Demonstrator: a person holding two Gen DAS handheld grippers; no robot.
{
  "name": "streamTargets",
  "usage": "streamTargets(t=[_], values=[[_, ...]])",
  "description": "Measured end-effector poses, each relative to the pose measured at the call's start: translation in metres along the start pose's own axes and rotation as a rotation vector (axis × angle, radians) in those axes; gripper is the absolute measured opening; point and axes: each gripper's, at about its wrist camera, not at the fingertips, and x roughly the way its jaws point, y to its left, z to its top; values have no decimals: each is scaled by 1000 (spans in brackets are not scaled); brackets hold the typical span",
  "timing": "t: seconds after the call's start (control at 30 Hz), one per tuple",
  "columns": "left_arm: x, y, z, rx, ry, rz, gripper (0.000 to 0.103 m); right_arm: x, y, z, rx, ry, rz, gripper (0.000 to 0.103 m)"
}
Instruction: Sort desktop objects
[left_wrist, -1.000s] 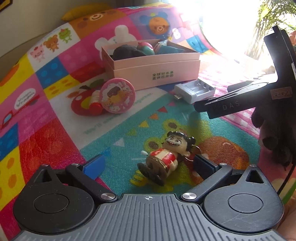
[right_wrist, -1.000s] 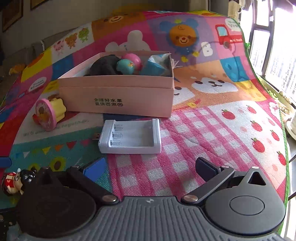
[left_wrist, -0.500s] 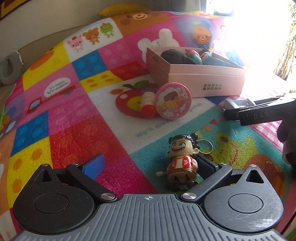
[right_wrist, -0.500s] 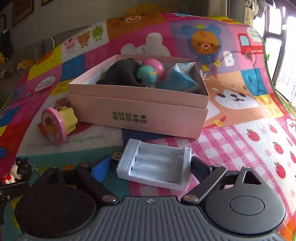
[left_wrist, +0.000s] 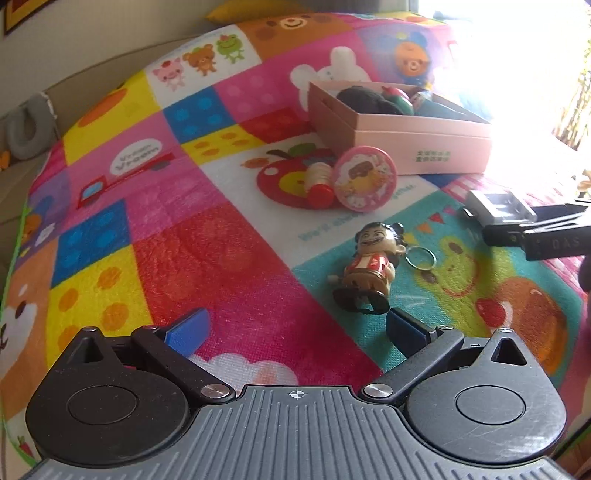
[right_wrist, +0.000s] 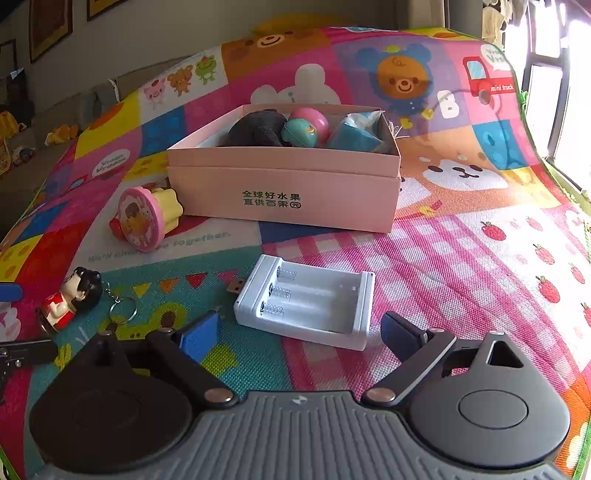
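Observation:
A pink box (right_wrist: 284, 184) holds a dark plush, a pink-and-teal ball and a blue pack. A white battery charger (right_wrist: 306, 301) lies on the mat just ahead of my open right gripper (right_wrist: 301, 332), partly between its fingers. A doll keychain (left_wrist: 369, 264) lies just beyond the right finger of my open, empty left gripper (left_wrist: 295, 328); it also shows in the right wrist view (right_wrist: 70, 295). A pink round stamp toy (left_wrist: 365, 181) lies by the box, also in the right wrist view (right_wrist: 142, 218). The box (left_wrist: 406, 125) and charger (left_wrist: 498, 206) show in the left view.
Everything lies on a colourful cartoon play mat (left_wrist: 184, 240). The right gripper's black finger (left_wrist: 535, 236) reaches in at the right of the left wrist view. The left gripper's blue finger tip (right_wrist: 9, 291) shows at the left edge of the right view. Bright window at right.
The left gripper has swung left and drawn back, so the doll now lies ahead of its right finger. The right gripper has advanced to the charger, its fingers now flanking the near end.

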Motion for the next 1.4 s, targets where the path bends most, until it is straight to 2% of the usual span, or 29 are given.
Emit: streamTargets(t=[0.1, 0.27, 0.33, 0.47, 0.6, 0.7, 0.77, 0.9, 0.93, 1.13, 1.27, 1.3, 1.33, 1.4], values=[[0, 1, 4, 1, 4, -9, 103, -1, -2, 0, 17, -4, -1, 96], [-4, -8, 0, 31, 3, -104, 103, -1, -5, 0, 30, -4, 3, 98], [-3, -17, -3, 59, 4, -113, 103, -1, -5, 0, 33, -4, 5, 99], [4, -18, 2, 42, -10, -48, 103, -1, -6, 0, 36, -4, 7, 99], [12, 4, 11, -18, -14, 98, 103, -2, -7, 1, 44, -4, 7, 101], [10, 24, 10, -42, -16, 136, 103, -1, -8, 1, 54, -3, 6, 102], [6, 31, 7, -42, -30, 111, 103, -1, -9, 1, 56, -2, 7, 103], [-11, 26, 5, -72, -91, -117, 103, -1, -9, 1, 56, -1, 6, 103], [-12, 20, 6, -80, -106, -145, 103, 0, -9, 1, 56, -1, 6, 103], [3, -17, 18, -108, -148, -138, 103, -1, -9, 1, 56, -2, 7, 103], [14, -27, 20, -86, -137, -68, 102, -1, -9, 1, 58, -3, 8, 103], [16, -26, 20, -89, -134, -65, 99, -1, -9, 1, 60, -4, 9, 103], [17, -25, 20, -92, -133, -65, 88, -1, -9, 1, 60, -4, 9, 103], [20, -24, 21, -90, -128, -60, 76, -1, -9, 1, 62, -4, 10, 103]])
